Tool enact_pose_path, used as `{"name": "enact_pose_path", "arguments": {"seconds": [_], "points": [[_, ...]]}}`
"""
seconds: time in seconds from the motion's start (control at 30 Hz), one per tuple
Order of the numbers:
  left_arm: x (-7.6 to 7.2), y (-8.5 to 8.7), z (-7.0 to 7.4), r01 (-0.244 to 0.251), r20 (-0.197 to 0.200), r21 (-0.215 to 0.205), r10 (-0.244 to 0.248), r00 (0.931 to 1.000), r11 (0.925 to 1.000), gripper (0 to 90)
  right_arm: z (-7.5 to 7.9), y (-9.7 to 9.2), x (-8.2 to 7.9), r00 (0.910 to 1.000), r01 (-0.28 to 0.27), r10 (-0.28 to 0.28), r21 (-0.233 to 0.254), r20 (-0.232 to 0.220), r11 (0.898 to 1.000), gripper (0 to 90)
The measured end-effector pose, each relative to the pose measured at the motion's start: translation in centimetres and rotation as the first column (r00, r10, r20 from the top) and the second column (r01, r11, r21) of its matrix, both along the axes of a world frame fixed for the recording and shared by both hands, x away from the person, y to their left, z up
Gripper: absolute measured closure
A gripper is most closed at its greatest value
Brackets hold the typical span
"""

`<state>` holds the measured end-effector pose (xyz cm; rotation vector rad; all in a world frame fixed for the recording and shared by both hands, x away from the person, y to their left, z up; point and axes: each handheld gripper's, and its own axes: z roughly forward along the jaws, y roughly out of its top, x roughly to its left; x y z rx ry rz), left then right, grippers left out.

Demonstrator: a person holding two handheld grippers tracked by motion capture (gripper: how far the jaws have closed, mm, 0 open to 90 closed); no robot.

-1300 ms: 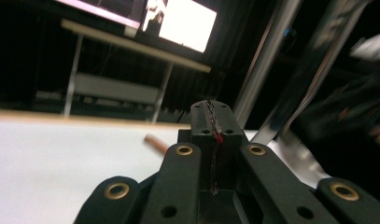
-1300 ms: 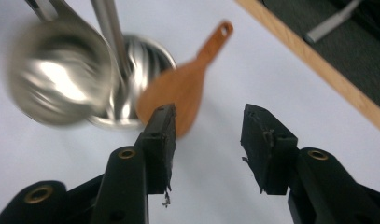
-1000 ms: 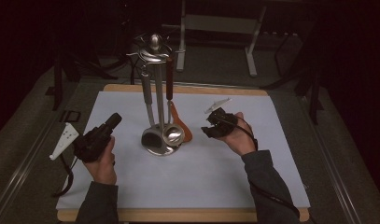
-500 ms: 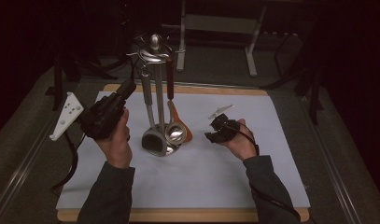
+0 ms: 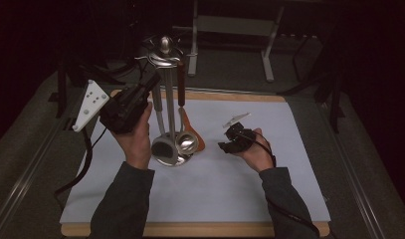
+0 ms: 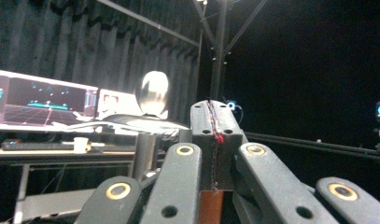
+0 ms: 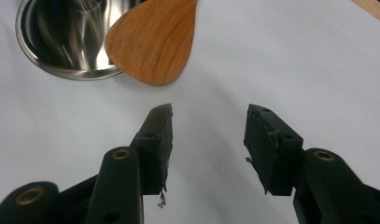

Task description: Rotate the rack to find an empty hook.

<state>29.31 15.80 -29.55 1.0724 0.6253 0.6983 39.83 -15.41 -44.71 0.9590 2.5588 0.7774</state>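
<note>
A: How far along does it look?

B: Early, I'd judge. The left gripper [image 5: 149, 83], jaws closed on nothing, is up by the utensil stand [image 5: 166, 62]; the wooden spatula [image 7: 152, 39] hangs there, blade touching the steel base [image 7: 61, 46] on the tabletop [image 5: 289, 164].

A: The right gripper [image 7: 208, 140]?

B: Jaws open, empty, near the blade. No readable writing.

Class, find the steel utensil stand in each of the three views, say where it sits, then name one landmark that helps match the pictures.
High view: the utensil stand rises left of centre, beside the left hand.
Left gripper view: its rounded top knob sits left of centre.
Right gripper view: its round base lies in the top left corner.
Shared landmark: the wooden spatula blade by the base, in the high and right gripper views.
</note>
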Motion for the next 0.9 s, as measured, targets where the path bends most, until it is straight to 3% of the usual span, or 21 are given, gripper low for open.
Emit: {"name": "enact_pose_path", "arguments": {"seconds": [0.27,0.9], "points": [[0.1,0.0,0.0,-0.051,-0.001,0.031,0.051,0.9987,0.9982,90.0,0.2,0.0,0.0,1.0,0.001,-0.001,0.005,0.004,1.0,51.2],[2.2,2.8,0.1,-0.081,-0.048,-0.024,0.08,0.9956,0.9964,90.0,0.0,0.1,0.2,1.0,-0.003,0.003,0.006,0.001,1.0,51.0]]}}
